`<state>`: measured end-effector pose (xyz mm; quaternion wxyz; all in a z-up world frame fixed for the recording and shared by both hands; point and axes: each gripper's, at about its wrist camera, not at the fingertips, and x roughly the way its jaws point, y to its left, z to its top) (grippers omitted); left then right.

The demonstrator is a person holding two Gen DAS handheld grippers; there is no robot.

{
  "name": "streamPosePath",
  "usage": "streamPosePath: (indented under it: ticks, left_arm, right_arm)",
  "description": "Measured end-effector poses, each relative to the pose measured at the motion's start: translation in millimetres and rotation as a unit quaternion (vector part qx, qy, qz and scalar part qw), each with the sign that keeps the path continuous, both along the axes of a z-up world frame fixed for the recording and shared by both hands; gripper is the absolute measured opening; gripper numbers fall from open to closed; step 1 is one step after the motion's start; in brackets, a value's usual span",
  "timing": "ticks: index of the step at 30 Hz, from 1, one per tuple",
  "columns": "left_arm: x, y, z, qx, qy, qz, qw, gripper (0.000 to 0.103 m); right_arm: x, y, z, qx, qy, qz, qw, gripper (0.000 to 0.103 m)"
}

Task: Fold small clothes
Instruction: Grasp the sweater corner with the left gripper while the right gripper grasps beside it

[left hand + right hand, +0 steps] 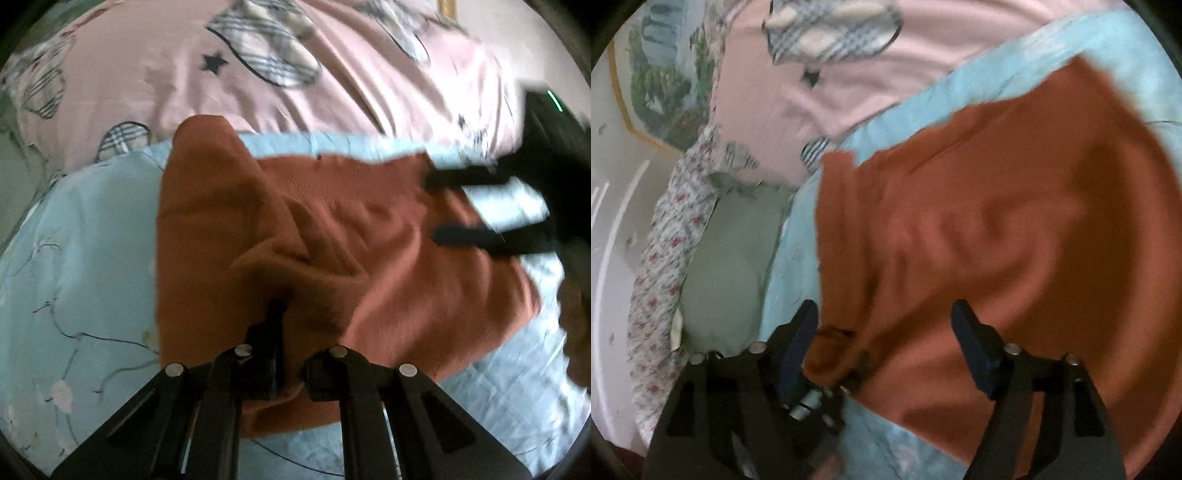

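Rust-orange garment [369, 236] lies mid-frame in both views, spread on the light-blue bedsheet [74, 240] w/ a pink patterned quilt [351, 74] across the top of the frame; in the right wrist view the same garment [1015, 229] fills the centre and right. Left gripper [275, 332] sits at bottom centre of its view, jaws drawn narrow and pinching a raised ridge of the cloth, so a fold flap stands up and leans toward the left part of the frame. Right gripper [886, 332] is spread wide, one finger on each side of the near hem at the lower centre of its view, nothing clamped; from the left wrist view it shows at the right edge [436, 206], fingers over the cloth edge, both blurred. Judged step: carrying one side over to make the fold, approx. midway. To do it well: keep the left pinch firm, lift only enough to clear the layer below, and travel straight across so edges line up; right gripper should prob. press or close on the near hem to stop the knit sliding on the sheet. Wrinkles at mid-garment need tension outward before laying down, else they get trapped. A green pillow [727, 273] sits at left of the right wrist view, well apart.
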<state>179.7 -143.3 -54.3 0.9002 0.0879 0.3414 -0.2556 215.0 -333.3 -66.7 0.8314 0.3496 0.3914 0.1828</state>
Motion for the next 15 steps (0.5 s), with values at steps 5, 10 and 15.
streamPosePath:
  ticks: [5, 10, 15]
  left_arm:
    - [-2.1, 7.9, 9.3, -0.02, -0.003, -0.011, 0.9997, 0.008]
    - [-3.9, 17.6, 14.9, -0.035, 0.004, -0.018, 0.9992, 0.007]
    - [-13.7, 10.9, 18.3, -0.014, -0.008, -0.036, 0.9992, 0.007]
  right_arm:
    - [60.5, 33.6, -14.9, 0.027, 0.026, 0.048, 0.998, 0.083]
    - [100.0, 53.3, -3.9, 0.032, 0.005, 0.063, 0.997, 0.072]
    - [111.0, 65.1, 19.8, -0.02, -0.002, 0.077, 0.997, 0.021]
